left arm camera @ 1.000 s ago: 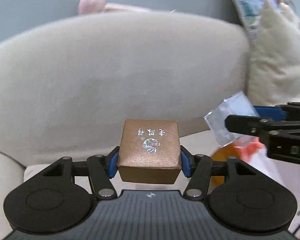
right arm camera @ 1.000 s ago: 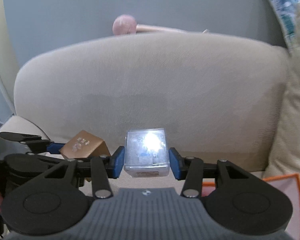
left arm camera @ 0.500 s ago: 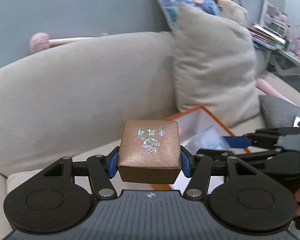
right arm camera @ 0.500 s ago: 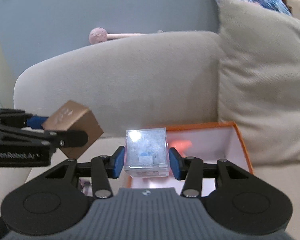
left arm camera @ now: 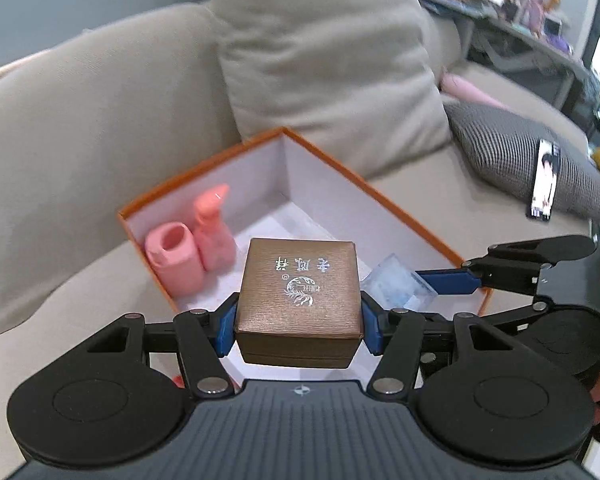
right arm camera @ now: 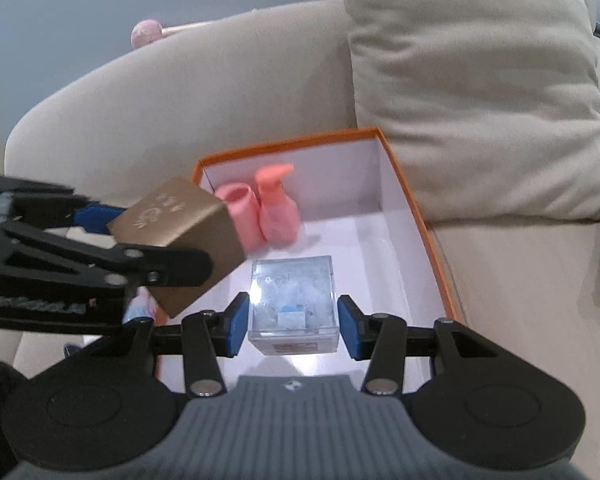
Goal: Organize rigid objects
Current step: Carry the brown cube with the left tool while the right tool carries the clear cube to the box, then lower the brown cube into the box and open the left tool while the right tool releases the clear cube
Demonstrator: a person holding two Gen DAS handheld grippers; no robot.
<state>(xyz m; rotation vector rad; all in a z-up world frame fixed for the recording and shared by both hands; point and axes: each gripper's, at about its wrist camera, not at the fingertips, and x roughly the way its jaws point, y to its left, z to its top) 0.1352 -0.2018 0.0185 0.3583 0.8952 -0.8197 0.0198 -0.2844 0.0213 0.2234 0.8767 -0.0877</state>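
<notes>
My left gripper (left arm camera: 298, 320) is shut on a brown box (left arm camera: 298, 296) with silver lettering and holds it above the near end of an open orange box (left arm camera: 204, 160) on the sofa seat. My right gripper (right arm camera: 292, 324) holds a clear plastic cube (right arm camera: 292, 300) low inside the orange box (right arm camera: 416, 208); small gaps show between the blue pads and the cube's sides. The brown box (right arm camera: 180, 236) and left gripper show at the left of the right wrist view. The cube (left arm camera: 398, 286) shows in the left wrist view too. Two pink bottles (left arm camera: 196, 240) stand in the box's far corner.
A beige cushion (left arm camera: 320, 52) leans on the sofa back behind the box. A grey checked cushion (left arm camera: 516, 152) with a phone (left arm camera: 544, 186) lies to the right. A cluttered desk (left arm camera: 500, 4) stands far right. A pink mallet (right arm camera: 146, 32) rests on the sofa back.
Both grippers have swung right and tipped down over the orange box. The cube has gone down inside the box. The brown box stays gripped above the box's near end.
</notes>
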